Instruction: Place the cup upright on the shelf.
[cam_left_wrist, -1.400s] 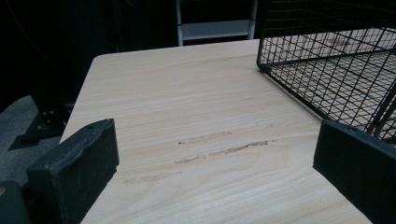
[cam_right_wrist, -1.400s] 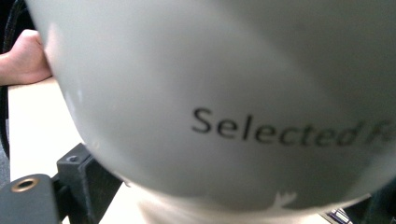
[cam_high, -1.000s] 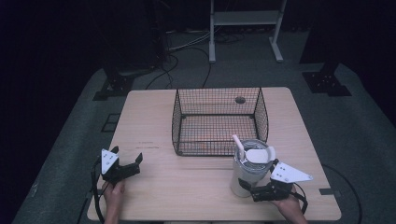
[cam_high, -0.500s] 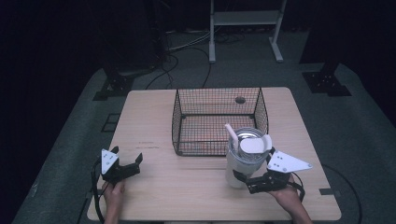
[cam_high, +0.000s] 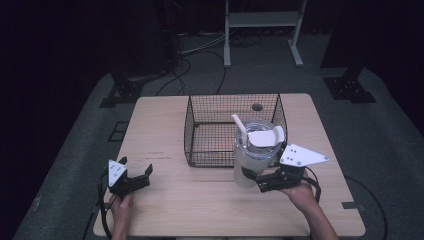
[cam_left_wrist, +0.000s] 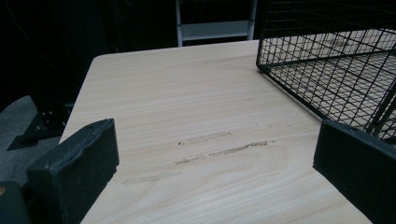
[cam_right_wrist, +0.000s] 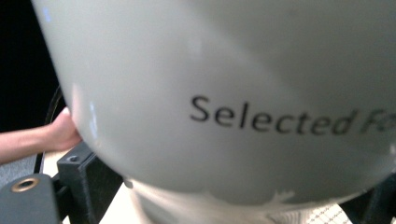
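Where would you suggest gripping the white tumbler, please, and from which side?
Grip the tumbler low on its round body, from the person's side, as the right gripper does now. It stands upright; the lid and straw crowd its top, and the wire basket is beyond it.

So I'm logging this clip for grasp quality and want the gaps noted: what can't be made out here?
- Right gripper view: the printed line on the tumbler is cut off by the right edge after "Selected".
- High view: whether the tumbler is lifted or resting on the table; its base hides the contact.
- High view: what is inside the tumbler; the lid covers it.
- High view: the right gripper fingertips' contact with the tumbler is too small to judge.
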